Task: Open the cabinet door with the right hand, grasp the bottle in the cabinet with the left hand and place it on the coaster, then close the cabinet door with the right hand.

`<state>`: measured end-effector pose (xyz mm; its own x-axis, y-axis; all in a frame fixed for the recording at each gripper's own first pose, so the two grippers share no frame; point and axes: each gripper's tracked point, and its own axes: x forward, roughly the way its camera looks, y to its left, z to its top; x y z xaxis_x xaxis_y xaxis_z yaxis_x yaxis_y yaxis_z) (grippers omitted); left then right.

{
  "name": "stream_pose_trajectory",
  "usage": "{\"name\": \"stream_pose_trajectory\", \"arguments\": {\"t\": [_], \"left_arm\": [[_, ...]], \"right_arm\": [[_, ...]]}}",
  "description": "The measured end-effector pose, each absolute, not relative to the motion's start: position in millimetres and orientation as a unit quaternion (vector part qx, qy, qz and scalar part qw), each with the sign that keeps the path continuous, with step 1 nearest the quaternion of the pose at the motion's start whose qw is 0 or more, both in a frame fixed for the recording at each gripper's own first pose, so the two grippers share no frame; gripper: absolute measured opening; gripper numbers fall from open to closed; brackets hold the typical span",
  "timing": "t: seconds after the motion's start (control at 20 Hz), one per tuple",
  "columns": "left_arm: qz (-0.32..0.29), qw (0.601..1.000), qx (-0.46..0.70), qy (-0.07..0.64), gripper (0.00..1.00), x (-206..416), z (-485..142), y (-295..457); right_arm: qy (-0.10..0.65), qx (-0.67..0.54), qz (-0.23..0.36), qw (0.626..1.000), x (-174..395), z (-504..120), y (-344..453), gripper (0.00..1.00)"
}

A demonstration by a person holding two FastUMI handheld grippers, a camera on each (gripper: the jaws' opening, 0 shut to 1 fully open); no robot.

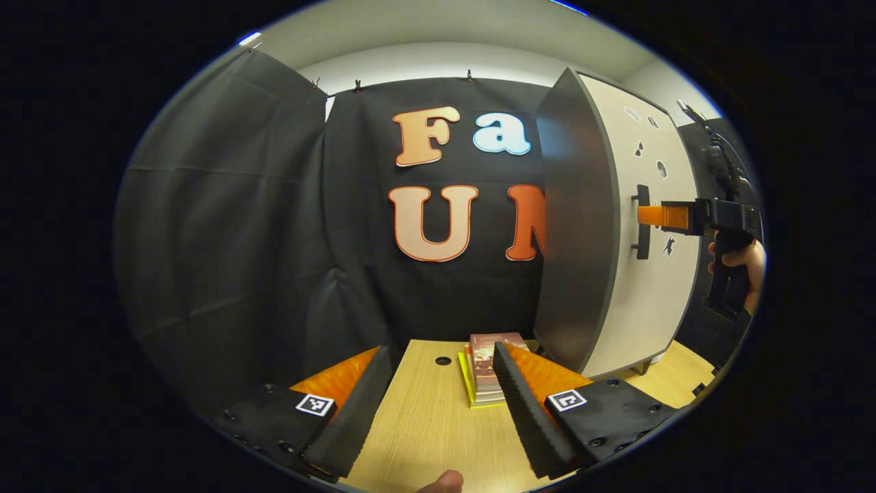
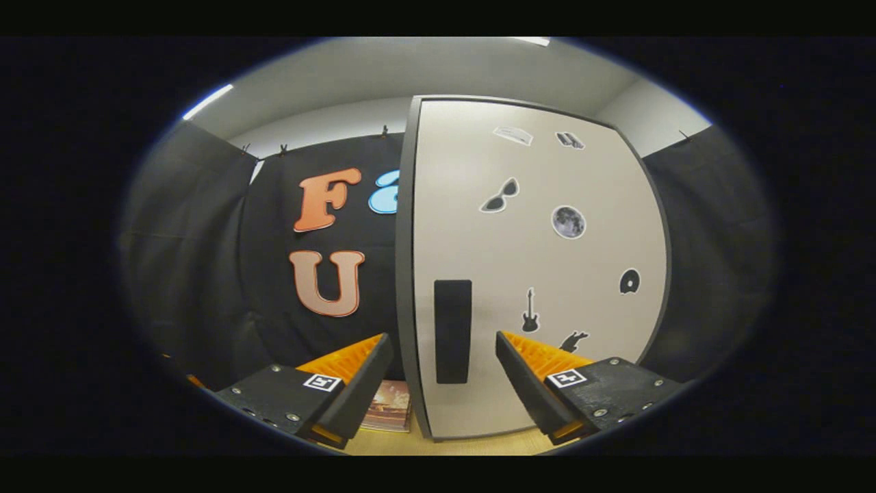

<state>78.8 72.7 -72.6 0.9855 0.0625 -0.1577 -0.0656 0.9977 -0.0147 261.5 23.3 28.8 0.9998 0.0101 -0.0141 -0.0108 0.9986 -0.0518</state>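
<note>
A cabinet with a grey side (image 1: 575, 239) stands on the right of the wooden table (image 1: 424, 424). Its white door (image 2: 547, 274), dotted with stickers, lies flush against the cabinet and hides the inside. The door's black vertical handle (image 2: 452, 331) sits between the spread fingers of my right gripper (image 2: 443, 339), which is open. In the left gripper view, the right gripper (image 1: 650, 216) reaches the handle (image 1: 642, 222) from the right, held by a hand (image 1: 739, 257). My left gripper (image 1: 441, 363) hovers open over the table with nothing between its fingers.
A stack of books (image 1: 487, 373) lies on the table just left of the cabinet, next to my left gripper's right finger. A small round hole (image 1: 443, 360) is in the tabletop near the back. Black cloth walls close off the back and left.
</note>
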Motion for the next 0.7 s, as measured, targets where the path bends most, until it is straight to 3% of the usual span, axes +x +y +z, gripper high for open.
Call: {"name": "stream_pose_trajectory", "arguments": {"t": [0.05, 0.1, 0.25, 0.35, 0.4, 0.45, 0.5, 0.65, 0.7], "left_arm": [[0.036, 0.996, -0.009, 0.081, 0.98, 82, -74, 78], [0.04, 0.996, -0.009, 0.082, 0.98, 84, -75, 84], [0.053, 0.994, -0.009, 0.091, 0.98, 86, -84, 100], [0.06, 0.994, -0.011, 0.096, 0.97, 88, -89, 109], [0.063, 0.993, -0.01, 0.097, 0.98, 88, -89, 112], [0.065, 0.993, -0.008, 0.097, 0.97, 88, -90, 114], [0.066, 0.993, -0.007, 0.098, 0.98, 88, -90, 115], [0.063, 0.993, -0.003, 0.096, 0.97, 85, -90, 113], [0.062, 0.993, -0.002, 0.095, 0.97, 85, -88, 111]], "right_arm": [[0.008, -0.027, 0.002, 1.0, 270, 28, 22, 0.87], [0.01, -0.027, -0.002, 1.0, 279, 26, 20, 0.91], [0.015, -0.034, -0.009, 0.999, 292, 22, 17, 0.82], [0.016, -0.042, -0.014, 0.999, 295, 19, 16, 0.68], [0.017, -0.045, -0.016, 0.999, 296, 17, 15, 0.56], [0.018, -0.045, -0.02, 0.999, 295, 16, 14, 0.54], [0.018, -0.041, -0.018, 0.999, 295, 17, 14, 0.39], [0.022, -0.031, -0.011, 0.999, 292, 17, 13, 0.35], [0.021, -0.032, -0.011, 0.999, 292, 17, 13, 0.29]]}}
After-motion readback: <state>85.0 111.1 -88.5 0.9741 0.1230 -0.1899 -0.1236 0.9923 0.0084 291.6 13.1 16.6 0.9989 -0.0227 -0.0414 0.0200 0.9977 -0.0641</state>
